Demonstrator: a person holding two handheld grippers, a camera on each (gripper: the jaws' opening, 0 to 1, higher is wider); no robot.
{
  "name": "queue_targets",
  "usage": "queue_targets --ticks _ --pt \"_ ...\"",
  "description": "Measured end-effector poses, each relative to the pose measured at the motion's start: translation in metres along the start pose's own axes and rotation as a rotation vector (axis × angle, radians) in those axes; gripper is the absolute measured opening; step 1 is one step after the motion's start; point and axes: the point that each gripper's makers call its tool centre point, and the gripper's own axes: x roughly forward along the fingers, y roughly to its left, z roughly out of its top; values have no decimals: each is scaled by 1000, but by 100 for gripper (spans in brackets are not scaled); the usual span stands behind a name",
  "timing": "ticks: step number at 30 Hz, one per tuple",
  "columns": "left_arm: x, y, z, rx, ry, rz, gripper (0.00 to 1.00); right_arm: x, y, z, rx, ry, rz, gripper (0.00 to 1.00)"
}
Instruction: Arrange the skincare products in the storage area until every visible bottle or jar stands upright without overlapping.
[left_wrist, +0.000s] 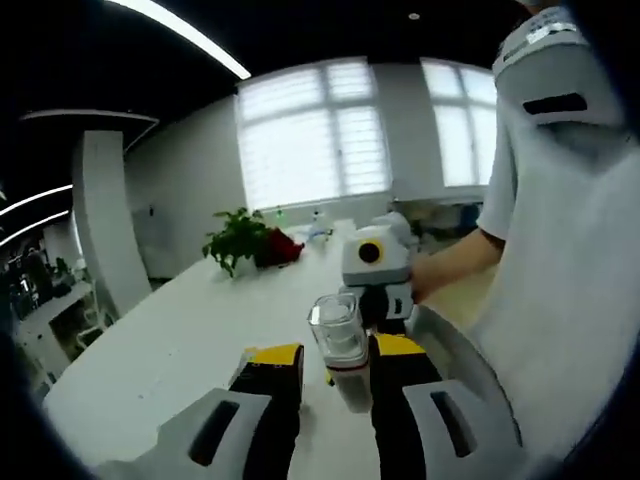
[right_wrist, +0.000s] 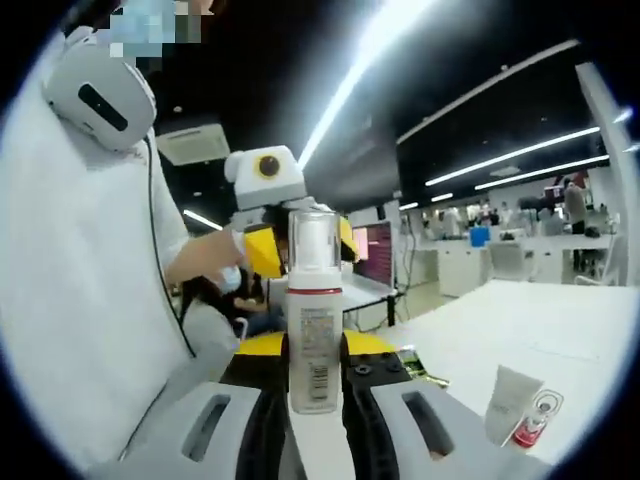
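Note:
A white pump bottle (left_wrist: 345, 365) with a clear cap and a red band stands between both grippers. My left gripper (left_wrist: 337, 358) has its yellow-tipped jaws close against the bottle's upper part. Facing it from beyond the bottle is the right gripper (left_wrist: 385, 300). In the right gripper view the same bottle (right_wrist: 315, 345) stands upright, with my right gripper (right_wrist: 315, 375) shut on its labelled body. The left gripper (right_wrist: 300, 248) flanks the clear cap from behind. A white tube (right_wrist: 508, 402) and a small red-trimmed product (right_wrist: 535, 420) lie on the table at the lower right.
A long white table (left_wrist: 170, 350) runs away from me, with a green plant (left_wrist: 235, 240) and a red object (left_wrist: 282, 248) at its far end. A person in a white shirt (left_wrist: 570, 280) stands close on one side. A small dark packet (right_wrist: 418, 366) lies behind the bottle.

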Motion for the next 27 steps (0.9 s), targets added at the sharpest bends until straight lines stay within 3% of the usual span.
queue_targets --ticks 2,5,12,19,27 --pt "2 -6 -1 0 19 -39 28 0 1 -1 -9 6 12 19" --pt "6 -8 -4 14 42 -45 29 0 2 -2 -12 10 22 19" --pt "14 -8 -8 42 63 -25 24 -1 2 -6 -14 11 32 19" --pt "19 -13 -17 18 105 -35 23 -6 2 -15 -25 48 28 19" --pt "31 -10 -23 33 130 -24 22 -12 -8 -24 -39 80 -30 20"
